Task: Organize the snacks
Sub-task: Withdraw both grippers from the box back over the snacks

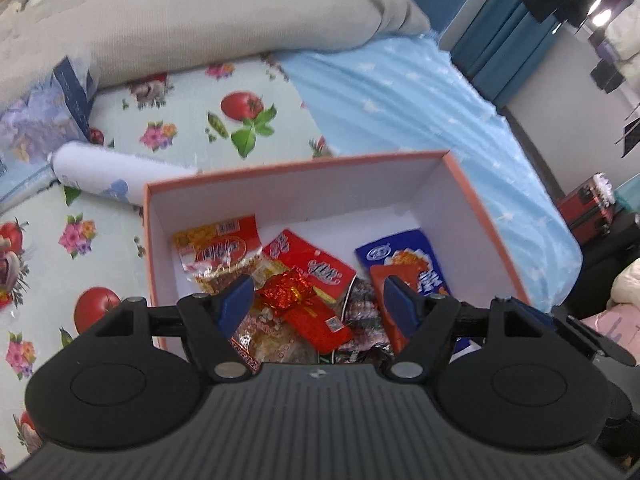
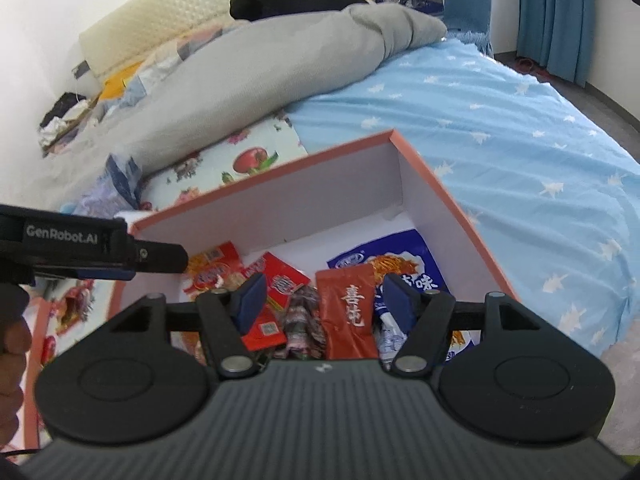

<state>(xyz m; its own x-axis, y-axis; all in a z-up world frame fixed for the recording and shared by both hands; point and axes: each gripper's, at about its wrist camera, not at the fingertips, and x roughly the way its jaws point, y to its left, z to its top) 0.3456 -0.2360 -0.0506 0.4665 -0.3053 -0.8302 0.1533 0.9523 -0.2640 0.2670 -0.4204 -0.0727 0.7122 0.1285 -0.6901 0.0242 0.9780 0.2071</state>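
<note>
An orange-rimmed white box (image 1: 296, 168) lies on the bed and holds several snack packets: a red-and-yellow one (image 1: 218, 250), a red one (image 1: 312, 264), a blue noodle bag (image 1: 400, 254) and a red foil candy (image 1: 288, 290). My left gripper (image 1: 316, 304) hovers open and empty over the box's near end. In the right wrist view the same box (image 2: 264, 196) shows, with a dark red sachet (image 2: 350, 312) lying between my open right gripper's (image 2: 324, 300) fingers, not clamped. The left gripper's body (image 2: 80, 246) juts in from the left.
A floral tomato-print cloth (image 1: 200, 120) and a blue star sheet (image 2: 500, 128) cover the bed. A grey duvet (image 1: 200, 12) is heaped behind. A white tube (image 1: 112, 174) and a blue crumpled bag (image 1: 48, 116) lie left of the box. Blue curtains (image 2: 556, 12) hang far right.
</note>
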